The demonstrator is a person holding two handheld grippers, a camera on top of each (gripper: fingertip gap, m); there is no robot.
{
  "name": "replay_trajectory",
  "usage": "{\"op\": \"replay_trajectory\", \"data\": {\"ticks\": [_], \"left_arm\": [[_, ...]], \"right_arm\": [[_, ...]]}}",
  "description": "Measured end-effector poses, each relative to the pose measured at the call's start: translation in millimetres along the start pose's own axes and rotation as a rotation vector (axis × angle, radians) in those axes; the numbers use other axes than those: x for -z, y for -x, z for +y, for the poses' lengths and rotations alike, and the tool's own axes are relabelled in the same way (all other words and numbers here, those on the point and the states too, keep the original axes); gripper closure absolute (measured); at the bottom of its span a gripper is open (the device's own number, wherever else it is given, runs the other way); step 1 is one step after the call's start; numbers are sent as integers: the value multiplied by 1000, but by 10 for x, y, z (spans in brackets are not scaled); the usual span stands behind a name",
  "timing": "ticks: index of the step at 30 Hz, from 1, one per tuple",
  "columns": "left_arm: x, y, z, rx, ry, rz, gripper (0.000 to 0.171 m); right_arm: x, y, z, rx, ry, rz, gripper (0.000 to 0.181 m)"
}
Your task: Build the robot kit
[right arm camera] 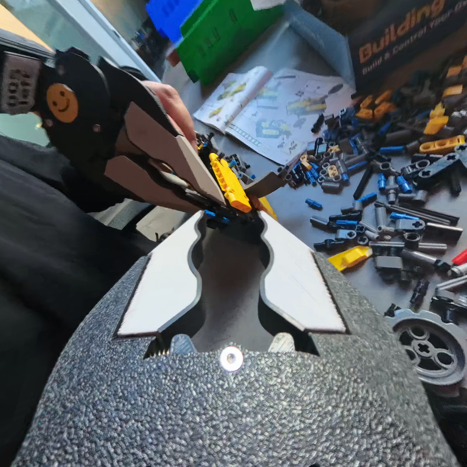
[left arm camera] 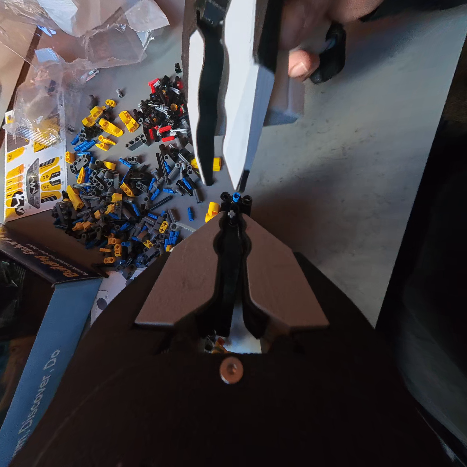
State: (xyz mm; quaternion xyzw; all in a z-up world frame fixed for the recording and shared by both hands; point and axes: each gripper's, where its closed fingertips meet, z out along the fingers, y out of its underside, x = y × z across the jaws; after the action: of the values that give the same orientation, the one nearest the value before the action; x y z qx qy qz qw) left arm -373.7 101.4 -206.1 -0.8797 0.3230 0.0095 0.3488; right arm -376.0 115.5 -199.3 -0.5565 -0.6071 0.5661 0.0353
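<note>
My left gripper (left arm camera: 233, 214) was clamped on a small black-and-blue brick assembly (left arm camera: 236, 202), just right of the loose parts pile (left arm camera: 131, 182). Right gripper (right arm camera: 231, 219) hung spread wide, holding nothing, tips almost at it. Felt light, rigid, probably pops apart if squeezed anywhere but the solid beam.

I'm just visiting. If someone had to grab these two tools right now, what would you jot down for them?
Left hand-held gripper: shut on a small part-built assembly of black, blue and yellow pieces.
Right hand-held gripper: open, empty, tips close to that assembly.
Loose pieces: heaped unsorted on the grey table.
Instruction booklet: open beside the heap.
</note>
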Motion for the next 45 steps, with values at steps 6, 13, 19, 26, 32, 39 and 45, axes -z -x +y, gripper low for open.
{"op": "replay_trajectory", "data": {"ticks": [6, 13, 19, 26, 32, 39, 45], "left_arm": [[-5, 17, -6, 2, -11, -11, 167], [-19, 47, -20, 19, -20, -19, 167], [-21, 43, -22, 4, -24, -28, 167], [1, -9, -7, -20, -25, -17, 167], [128, -314, 32, -68, -61, 91, 167], [167, -404, 47, -105, -95, 72, 167], [168, -408, 47, -103, -105, 68, 167]], "right_arm": [[-33, 101, -25, 102, 46, 30, 150], [34, 169, -51, 517, 93, 245, 164], [52, 37, 5, 551, -6, 164, 109], [-328, -86, 281, 647, 166, 195, 146], [-275, 209, 524, 661, 259, 111, 144], [337, 631, 70, 669, 632, -147, 151], [123, 761, -122, 697, 774, -132, 149]]}}
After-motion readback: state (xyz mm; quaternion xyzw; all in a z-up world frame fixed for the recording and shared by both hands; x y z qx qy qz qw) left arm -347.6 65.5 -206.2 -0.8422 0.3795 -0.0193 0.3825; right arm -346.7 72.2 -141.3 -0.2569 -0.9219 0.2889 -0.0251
